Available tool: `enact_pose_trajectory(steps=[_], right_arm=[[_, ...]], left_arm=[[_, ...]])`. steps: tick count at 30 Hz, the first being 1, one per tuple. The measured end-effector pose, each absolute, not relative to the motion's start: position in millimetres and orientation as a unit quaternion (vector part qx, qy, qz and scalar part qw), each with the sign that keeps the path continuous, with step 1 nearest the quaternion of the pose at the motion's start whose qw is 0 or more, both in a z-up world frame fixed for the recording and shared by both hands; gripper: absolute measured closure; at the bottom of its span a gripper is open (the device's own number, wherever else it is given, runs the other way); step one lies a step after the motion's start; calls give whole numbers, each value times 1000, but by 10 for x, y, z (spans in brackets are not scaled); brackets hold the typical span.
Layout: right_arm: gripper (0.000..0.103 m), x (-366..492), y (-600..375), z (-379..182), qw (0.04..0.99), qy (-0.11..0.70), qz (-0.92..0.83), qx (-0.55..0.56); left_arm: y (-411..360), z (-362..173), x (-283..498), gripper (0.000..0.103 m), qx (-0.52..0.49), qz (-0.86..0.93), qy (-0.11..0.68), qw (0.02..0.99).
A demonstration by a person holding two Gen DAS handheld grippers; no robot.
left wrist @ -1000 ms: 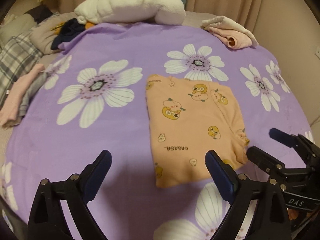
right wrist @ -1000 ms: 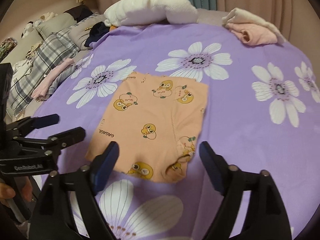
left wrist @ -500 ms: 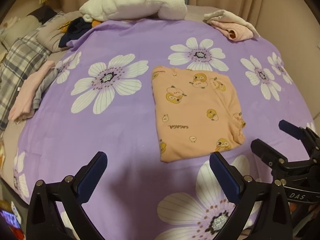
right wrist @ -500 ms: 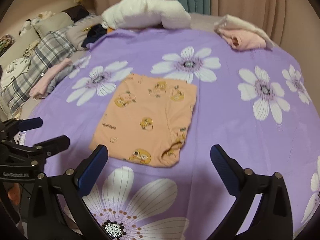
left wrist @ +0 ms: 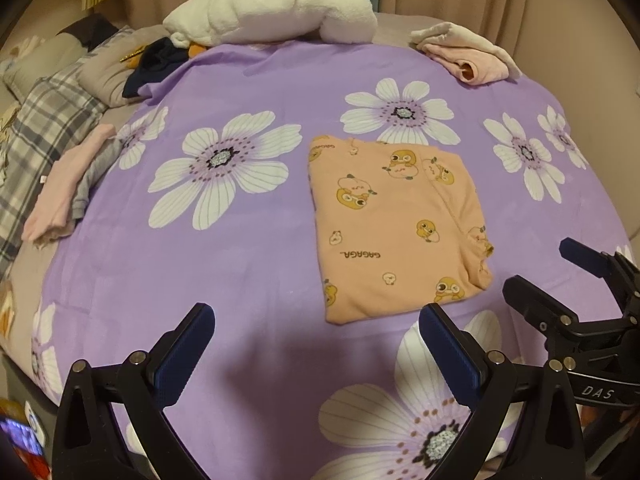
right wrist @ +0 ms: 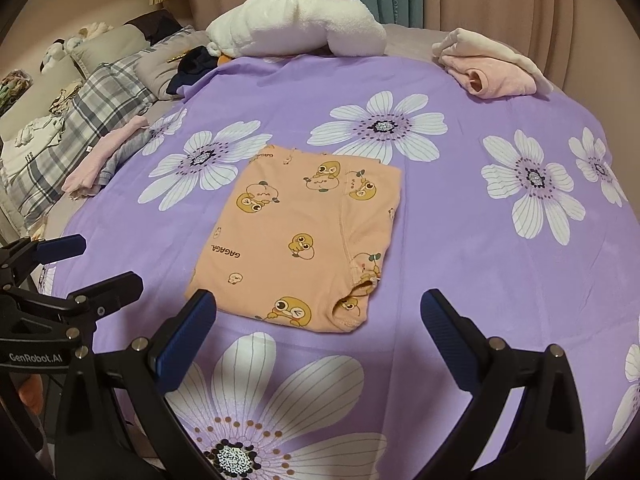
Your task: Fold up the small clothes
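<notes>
Lighting: warm, dim indoor light, fairly even over the purple flowered sheet (left wrist: 248, 264). Shadows: soft dark patch on the sheet at its near edge, under the gripper fingers (left wrist: 184, 356). Glare: none visible. Focus: sheet centre sharp; pillows beyond its far-left edge softer. Distortion: strong fisheye bulge, sheet edges curved, black vignette outside in all corners.
</notes>
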State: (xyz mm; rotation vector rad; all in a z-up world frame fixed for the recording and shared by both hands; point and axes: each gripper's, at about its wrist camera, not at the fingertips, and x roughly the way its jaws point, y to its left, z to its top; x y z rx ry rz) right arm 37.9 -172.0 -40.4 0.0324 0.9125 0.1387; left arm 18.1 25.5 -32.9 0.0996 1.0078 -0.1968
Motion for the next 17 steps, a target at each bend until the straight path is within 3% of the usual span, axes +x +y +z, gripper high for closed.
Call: enact_pose_trajectory(steps=[17], right_arm=[[0, 373, -1793, -371, 896, 440, 61, 21]], left_arm=[[308, -317, 212, 2, 39, -86, 480, 872]])
